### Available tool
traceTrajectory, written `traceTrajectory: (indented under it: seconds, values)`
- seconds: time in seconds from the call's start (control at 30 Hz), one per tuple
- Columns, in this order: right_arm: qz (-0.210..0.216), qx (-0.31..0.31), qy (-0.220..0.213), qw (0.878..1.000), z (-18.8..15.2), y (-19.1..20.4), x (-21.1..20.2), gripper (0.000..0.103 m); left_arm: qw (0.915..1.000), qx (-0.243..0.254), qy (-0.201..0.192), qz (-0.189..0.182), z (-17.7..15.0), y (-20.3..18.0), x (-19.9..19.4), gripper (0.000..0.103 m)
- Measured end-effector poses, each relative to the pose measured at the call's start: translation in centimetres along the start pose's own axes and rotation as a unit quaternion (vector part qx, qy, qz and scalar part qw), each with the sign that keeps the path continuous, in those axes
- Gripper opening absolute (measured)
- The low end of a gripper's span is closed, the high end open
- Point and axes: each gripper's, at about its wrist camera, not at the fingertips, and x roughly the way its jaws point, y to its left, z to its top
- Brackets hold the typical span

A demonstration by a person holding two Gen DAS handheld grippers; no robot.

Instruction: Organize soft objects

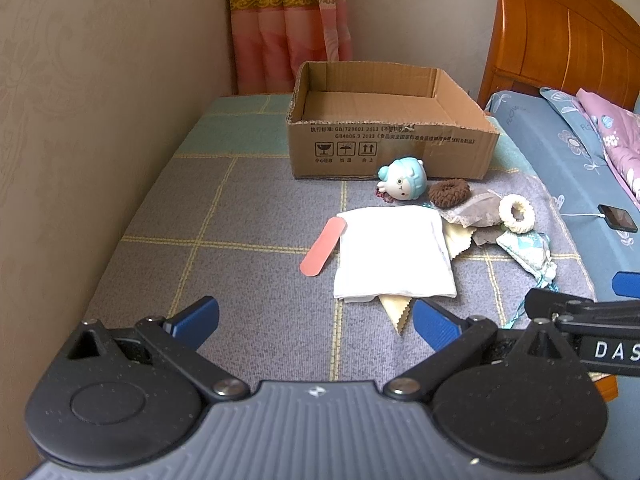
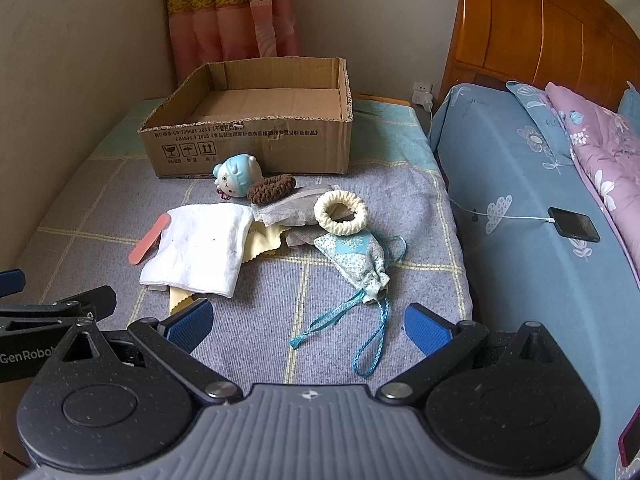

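Note:
An empty cardboard box [image 1: 394, 156] [image 2: 256, 148] stands at the back of the cloth-covered table. In front of it lie a blue-and-white plush toy [image 1: 402, 180] [image 2: 236, 176], a brown scrunchie [image 1: 449, 191] [image 2: 271, 189], a cream scrunchie [image 1: 516, 214] [image 2: 341, 214], a grey pouch [image 2: 288, 210], a folded white cloth [image 1: 394, 256] [image 2: 200, 248], a pink nail file [image 1: 323, 246] [image 2: 149, 240], a yellow cloth [image 2: 264, 240] and a floral drawstring bag [image 1: 528, 254] [image 2: 360, 262]. My left gripper [image 1: 316, 326] is open and empty before the white cloth. My right gripper [image 2: 308, 326] is open and empty over the bag's cords.
The table has a grey checked cover [image 1: 240, 264] and sits against a wall on the left. A bed with blue sheet [image 2: 520, 200], a phone on a cable [image 2: 573, 222] and a wooden headboard [image 2: 532, 32] lie to the right. A curtain [image 2: 228, 8] hangs behind.

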Motion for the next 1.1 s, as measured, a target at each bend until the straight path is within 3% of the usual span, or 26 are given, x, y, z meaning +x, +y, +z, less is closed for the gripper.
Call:
traceTrajectory:
  seconds: [1.1]
  values:
    - [-0.002,0.001,-0.003,1.0,0.23,-0.16,0.03,0.103,0.9999,-0.002,-0.003,-0.012,0.33,0.07,0.49,0.102]
